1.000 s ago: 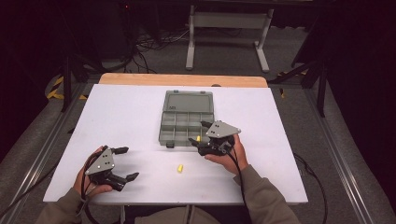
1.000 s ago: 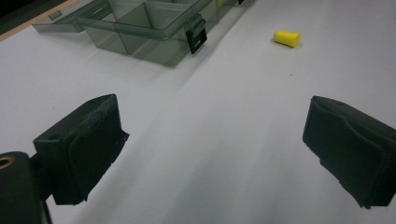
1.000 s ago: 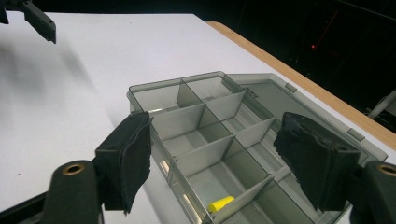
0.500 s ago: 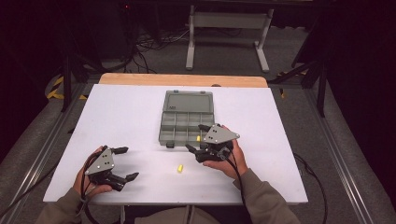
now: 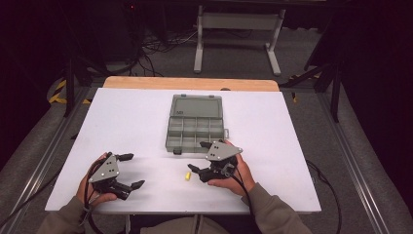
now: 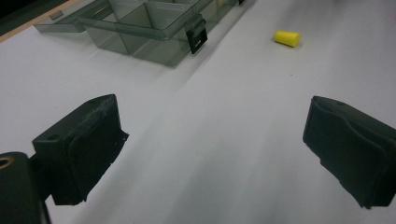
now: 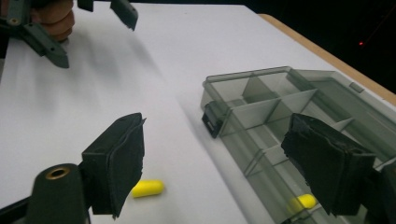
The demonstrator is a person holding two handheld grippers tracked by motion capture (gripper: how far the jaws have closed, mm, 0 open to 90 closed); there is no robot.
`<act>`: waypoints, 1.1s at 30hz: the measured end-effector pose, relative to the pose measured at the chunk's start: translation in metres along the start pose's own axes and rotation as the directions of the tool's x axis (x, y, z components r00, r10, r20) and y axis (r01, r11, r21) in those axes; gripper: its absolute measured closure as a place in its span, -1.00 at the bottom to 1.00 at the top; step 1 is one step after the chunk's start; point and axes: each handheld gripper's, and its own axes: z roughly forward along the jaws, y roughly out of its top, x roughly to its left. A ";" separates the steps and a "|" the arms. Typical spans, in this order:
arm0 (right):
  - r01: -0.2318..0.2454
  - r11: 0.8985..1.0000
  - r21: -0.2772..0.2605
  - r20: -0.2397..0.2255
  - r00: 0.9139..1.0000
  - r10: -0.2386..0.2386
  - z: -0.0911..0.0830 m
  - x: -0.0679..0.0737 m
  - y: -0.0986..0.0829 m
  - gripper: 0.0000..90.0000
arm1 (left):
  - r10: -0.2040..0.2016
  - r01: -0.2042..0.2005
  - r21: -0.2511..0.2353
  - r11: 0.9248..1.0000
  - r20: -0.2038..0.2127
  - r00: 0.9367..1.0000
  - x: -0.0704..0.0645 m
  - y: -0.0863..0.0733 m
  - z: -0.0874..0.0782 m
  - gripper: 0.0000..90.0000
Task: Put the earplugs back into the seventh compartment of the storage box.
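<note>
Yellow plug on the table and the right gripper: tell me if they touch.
Apart. In the high view white table shows between the yellow plug and the right gripper; the right gripper view shows the plug lying free beside the open jaws.

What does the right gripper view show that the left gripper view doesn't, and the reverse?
Extra in the right gripper view: a yellow plug lying inside a near compartment of the box, and the left gripper with its hand far off, jaws open. Extra in the left gripper view: that gripper's own open jaws close up, with bare table between them. Both: the open box with its latch, and a loose plug on the white table beside it.
</note>
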 end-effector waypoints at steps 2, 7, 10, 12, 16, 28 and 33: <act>0.005 1.000 0.013 -0.020 1.000 -0.005 0.002 0.004 -0.002 -0.54 | 0.000 0.000 0.000 1.000 0.000 1.000 0.000 0.000 0.000 -0.88; 0.009 0.999 0.038 -0.045 0.999 -0.008 0.005 0.010 -0.005 -0.54 | 0.000 0.000 0.000 1.000 0.001 1.000 0.000 0.000 0.000 -0.88; 0.012 0.998 0.055 -0.062 0.998 -0.008 0.008 0.014 -0.008 -0.55 | 0.000 0.000 0.001 1.000 0.000 1.000 0.000 0.000 0.000 -0.88; 0.015 0.997 0.071 -0.079 0.997 -0.009 0.011 0.017 -0.010 -0.55 | 0.000 0.000 0.001 1.000 0.000 1.000 0.000 0.000 0.000 -0.88; 0.020 0.994 0.110 -0.124 0.992 -0.007 0.019 0.024 -0.015 -0.51 | 0.001 -0.001 0.002 1.000 0.000 1.000 0.000 0.000 0.000 -0.88; 0.022 0.977 0.212 -0.191 0.981 0.020 0.039 0.026 -0.028 -0.28 | 0.000 0.000 0.001 1.000 0.003 1.000 -0.001 0.000 0.000 -0.88; -0.003 0.975 0.223 -0.205 0.977 0.050 0.042 0.023 -0.028 -0.09 | 0.000 0.000 0.004 1.000 0.004 1.000 -0.001 0.000 0.001 -0.88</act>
